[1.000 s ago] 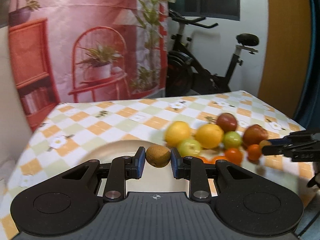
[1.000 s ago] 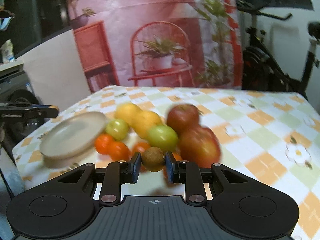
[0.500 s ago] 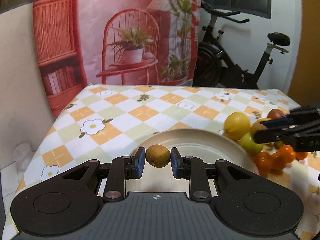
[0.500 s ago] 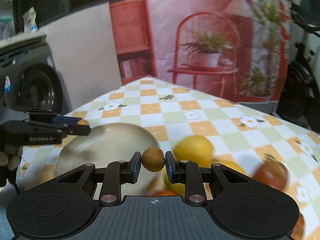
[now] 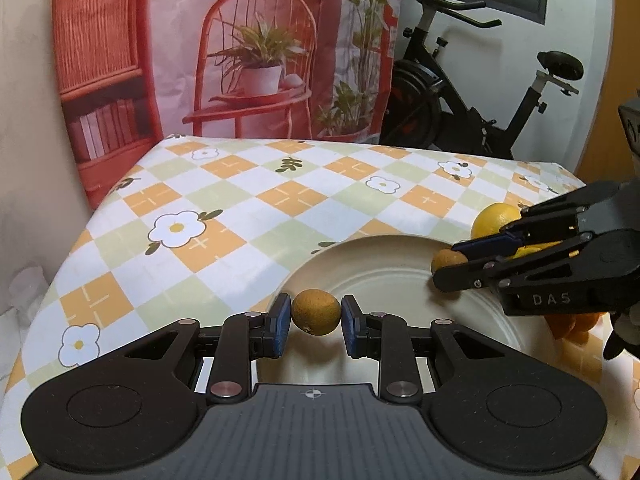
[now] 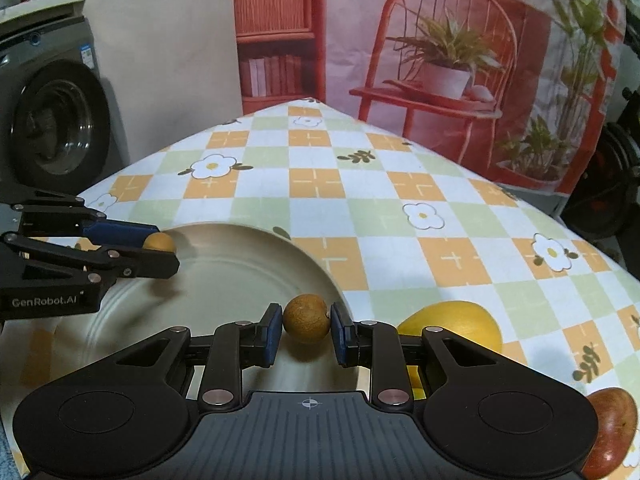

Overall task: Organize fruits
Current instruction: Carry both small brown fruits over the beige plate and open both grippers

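A small brown fruit [image 5: 315, 311] is sitting clamped between the blue pads of the left gripper [image 5: 315, 317], which is closing tightly on its two sides and holding it just over the near rim of the cream plate [image 5: 384, 280]. A second small brown fruit [image 6: 306, 319] is being pinched the same way in the right gripper [image 6: 305, 325], whose pads are pressing on it from both sides above the right-hand part of the same plate [image 6: 224, 276]. Neither fruit is touching the plate as far as can be told.

In the left wrist view the right gripper is reaching in from the right over the plate's far edge, with its fruit showing at its tip; in the right wrist view the left gripper is coming in from the left over the plate's rim, its fruit likewise peeking out at the tip.

Just beside the plate a yellow citrus fruit [image 6: 452, 326] is lying on the bench [image 6: 360, 200], which is wearing a checked cloth of orange, green and white with daisies. A red apple [image 6: 612, 428] is lying near the right wrist view's lower right corner, and some small orange fruits [image 5: 572, 326] are showing behind the right gripper in the left wrist view. An exercise bike [image 5: 472, 96] is standing beyond the bench.
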Motion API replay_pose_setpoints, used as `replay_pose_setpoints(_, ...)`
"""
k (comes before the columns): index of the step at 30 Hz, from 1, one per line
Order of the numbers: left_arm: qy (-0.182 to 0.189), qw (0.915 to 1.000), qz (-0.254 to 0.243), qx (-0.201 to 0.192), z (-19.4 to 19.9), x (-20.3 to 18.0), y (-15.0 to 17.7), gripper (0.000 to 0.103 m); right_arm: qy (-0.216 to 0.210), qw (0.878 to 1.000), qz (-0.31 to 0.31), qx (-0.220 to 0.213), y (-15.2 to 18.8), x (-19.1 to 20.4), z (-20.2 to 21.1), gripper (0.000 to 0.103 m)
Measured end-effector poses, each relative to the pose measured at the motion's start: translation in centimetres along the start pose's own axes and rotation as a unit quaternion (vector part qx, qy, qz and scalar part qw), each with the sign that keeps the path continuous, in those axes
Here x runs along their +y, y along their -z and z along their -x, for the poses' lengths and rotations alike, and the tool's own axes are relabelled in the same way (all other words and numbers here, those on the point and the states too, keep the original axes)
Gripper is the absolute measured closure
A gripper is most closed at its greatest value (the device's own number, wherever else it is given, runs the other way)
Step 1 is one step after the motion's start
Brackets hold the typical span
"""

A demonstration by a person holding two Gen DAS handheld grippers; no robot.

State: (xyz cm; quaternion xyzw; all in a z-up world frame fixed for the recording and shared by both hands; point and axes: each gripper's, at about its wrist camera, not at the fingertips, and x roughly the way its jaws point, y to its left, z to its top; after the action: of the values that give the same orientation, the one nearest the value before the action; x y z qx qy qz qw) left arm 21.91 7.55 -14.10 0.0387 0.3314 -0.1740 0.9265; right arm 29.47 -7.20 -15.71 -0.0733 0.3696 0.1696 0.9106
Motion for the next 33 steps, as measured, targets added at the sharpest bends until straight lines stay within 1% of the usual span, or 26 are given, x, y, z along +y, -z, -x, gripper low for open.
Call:
replay_pose_setpoints(8, -0.001, 0.9998, -0.005, 0.017, -0.6, -0.3, 0.1, 0.074, -0.005, 1.0, -0.009, -0.007, 0.1, -0.3, 0.3, 0.077)
replay_pose_setpoints(10, -0.007, 0.9998, -0.001, 0.018, -0.3, -0.3, -0.1, 0.073, -0.007, 0.999, -0.019, -0.025, 0.3, -0.7, 1.4, 0.077)
replay_pose_setpoints(15, -0.013, 0.9998, 0.018, 0.001, 1.7, -0.9, -0.3, 0.071, 0.001, 0.995, -0.052, -0.081, 1.7, -2.5, 5.5, 0.077)
replay_pose_setpoints(18, -0.016, 0.9996, 0.021, -0.01, 2.8, -2.1, -0.4, 0.067, 0.009, 0.991, -0.076, -0.109, 3.5, -4.2, 8.2, 0.076)
replay_pose_setpoints(22, -0.01, 0.9994, 0.02, -0.025, 3.9, -4.7, -0.4, 0.067, 0.036, 0.987, -0.089, -0.131, 6.5, -6.1, 11.4, 0.076)
replay_pose_setpoints(26, 0.004, 0.9992, 0.019, -0.036, 4.5, -7.6, -0.3, 0.067, 0.058, 0.983, -0.094, -0.148, 10.0, -7.2, 14.1, 0.076)
replay_pose_setpoints(29, 0.01, 0.9985, 0.022, -0.048, 4.9, -9.9, 0.2, 0.067, 0.067, 0.981, -0.1, -0.153, 12.6, -7.7, 15.5, 0.076)
replay_pose_setpoints(33, 0.02, 0.9973, 0.049, -0.051, 5.1, -12.2, 1.5, 0.067, 0.067, 0.981, -0.108, -0.144, 15.7, -8.1, 16.3, 0.076)
